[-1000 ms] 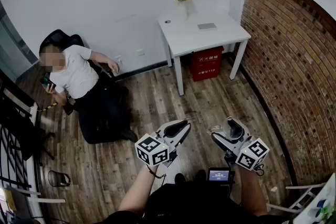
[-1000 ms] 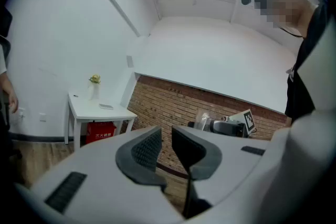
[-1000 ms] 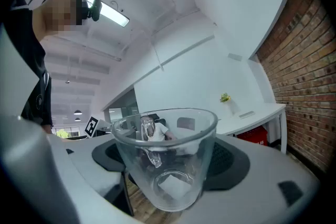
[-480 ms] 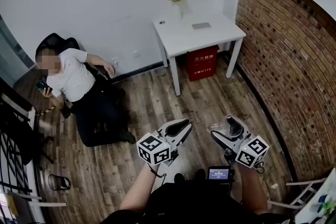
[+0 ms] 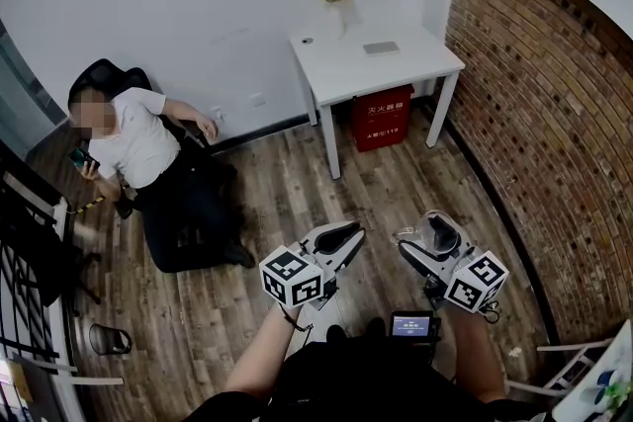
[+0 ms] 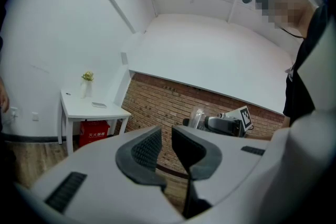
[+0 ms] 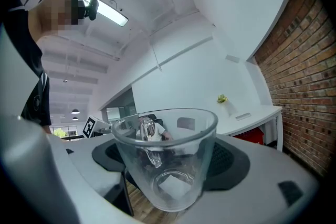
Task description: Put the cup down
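One clear glass cup (image 7: pixel 167 165) is clamped by its walls in the right gripper (image 5: pixel 433 247), over the floor (image 5: pixel 297 175), well apart from the desk (image 5: pixel 396 69). Likely light, stiff, slick and breakable, so the wall grip suits it. Left gripper (image 5: pixel 338 240) is empty, jaws barely parted.

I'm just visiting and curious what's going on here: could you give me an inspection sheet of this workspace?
surface: white table by the wall, well ahead of the grippers.
job's things: glass cup, empty, off the table.
clutter: flower vase and flat grey item on table; red box beneath.
grippers: right gripper shut on cup; left gripper empty, jaws slightly apart.
cables: thin loop by right gripper, unclear.
surroundings: brick wall, wood floor, seated person.
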Action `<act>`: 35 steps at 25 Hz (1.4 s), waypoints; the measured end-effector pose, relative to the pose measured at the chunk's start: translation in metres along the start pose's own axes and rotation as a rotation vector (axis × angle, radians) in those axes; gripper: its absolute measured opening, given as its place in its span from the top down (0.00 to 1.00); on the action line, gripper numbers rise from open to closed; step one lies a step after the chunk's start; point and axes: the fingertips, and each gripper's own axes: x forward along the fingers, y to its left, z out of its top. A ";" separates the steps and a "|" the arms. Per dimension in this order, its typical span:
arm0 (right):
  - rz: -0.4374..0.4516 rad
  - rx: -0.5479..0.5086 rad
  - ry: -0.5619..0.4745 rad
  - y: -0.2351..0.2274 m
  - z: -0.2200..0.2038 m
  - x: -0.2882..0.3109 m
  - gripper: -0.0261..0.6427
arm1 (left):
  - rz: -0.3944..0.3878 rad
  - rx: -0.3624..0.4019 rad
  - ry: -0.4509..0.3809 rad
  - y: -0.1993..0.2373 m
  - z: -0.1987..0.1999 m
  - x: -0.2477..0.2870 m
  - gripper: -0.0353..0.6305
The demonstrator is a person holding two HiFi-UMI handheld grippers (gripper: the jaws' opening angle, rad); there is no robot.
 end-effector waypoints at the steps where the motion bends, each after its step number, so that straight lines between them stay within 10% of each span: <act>1: -0.001 0.004 0.002 0.000 0.000 0.000 0.34 | 0.000 0.000 0.000 0.000 0.000 0.000 0.87; 35: -0.006 0.034 0.018 -0.081 0.005 -0.027 0.34 | 0.039 0.015 0.025 -0.001 -0.005 0.075 0.87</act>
